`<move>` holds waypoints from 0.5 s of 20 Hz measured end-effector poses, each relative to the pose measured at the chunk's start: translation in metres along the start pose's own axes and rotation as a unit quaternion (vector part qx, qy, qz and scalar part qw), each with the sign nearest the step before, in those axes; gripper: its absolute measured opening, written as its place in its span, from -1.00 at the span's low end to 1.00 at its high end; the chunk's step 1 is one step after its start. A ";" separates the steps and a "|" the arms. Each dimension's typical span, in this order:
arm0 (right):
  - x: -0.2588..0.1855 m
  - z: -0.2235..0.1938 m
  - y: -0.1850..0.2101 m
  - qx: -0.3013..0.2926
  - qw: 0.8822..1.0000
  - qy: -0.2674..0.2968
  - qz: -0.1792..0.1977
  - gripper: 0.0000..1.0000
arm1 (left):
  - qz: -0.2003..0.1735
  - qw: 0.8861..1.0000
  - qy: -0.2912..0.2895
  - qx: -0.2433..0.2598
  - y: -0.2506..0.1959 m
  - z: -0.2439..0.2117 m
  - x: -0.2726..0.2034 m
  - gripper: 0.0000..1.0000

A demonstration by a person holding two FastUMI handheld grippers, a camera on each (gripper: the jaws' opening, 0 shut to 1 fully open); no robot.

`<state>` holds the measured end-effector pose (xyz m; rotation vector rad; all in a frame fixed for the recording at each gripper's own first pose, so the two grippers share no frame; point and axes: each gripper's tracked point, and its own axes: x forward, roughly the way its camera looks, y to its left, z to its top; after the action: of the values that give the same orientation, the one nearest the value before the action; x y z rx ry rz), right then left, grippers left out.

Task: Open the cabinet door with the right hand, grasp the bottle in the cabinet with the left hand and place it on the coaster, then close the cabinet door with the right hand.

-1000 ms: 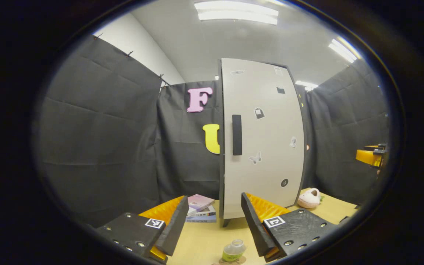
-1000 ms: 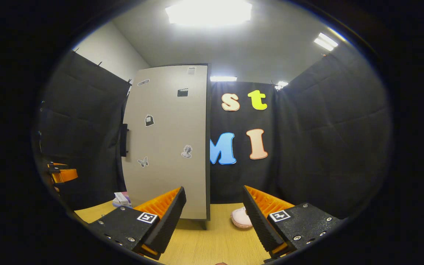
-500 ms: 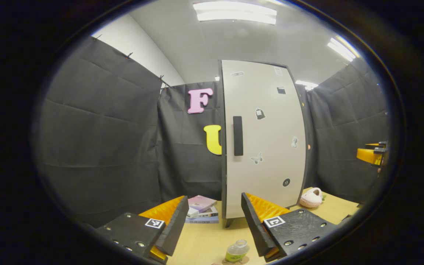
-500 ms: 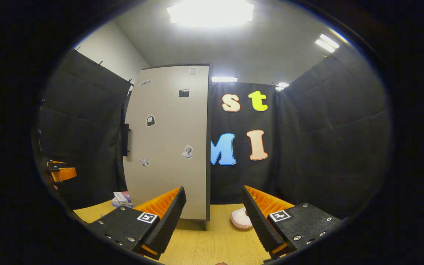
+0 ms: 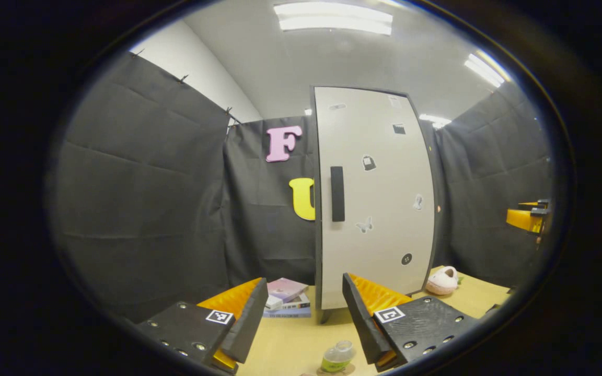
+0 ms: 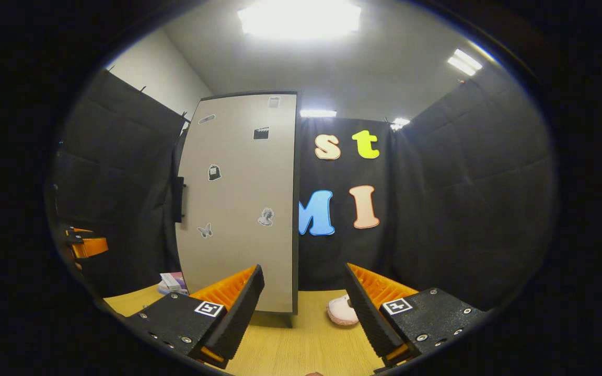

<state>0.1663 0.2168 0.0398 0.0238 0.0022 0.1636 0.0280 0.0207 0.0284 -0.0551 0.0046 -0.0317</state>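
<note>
While your left gripper (image 5: pixel 305 318) and right gripper (image 6: pixel 303 308) both hang released over the counter (image 5: pixel 290 342), the bottle (image 5: pixel 337 356) stands on the coaster (image 5: pixel 332 371) before the closed cabinet door (image 5: pixel 377 198)

Tall pale cabinet door (image 5: pixel 377 198) sitting shut, its dark vertical handle (image 5: pixel 337 194) lying near the left edge, small clear bottle (image 5: pixel 338 356) with green label standing upright on what is probably the coaster (image 5: pixel 344 371), in front of the cabinet
</note>
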 end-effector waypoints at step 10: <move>0.001 -0.001 0.002 0.002 1.000 0.001 0.000 0.89 | 0.003 1.000 0.001 -0.002 0.004 -0.002 0.002 0.65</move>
<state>0.1669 0.2189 0.0388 0.0270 0.0043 0.1640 0.0305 0.0241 0.0258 -0.0584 0.0060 -0.0256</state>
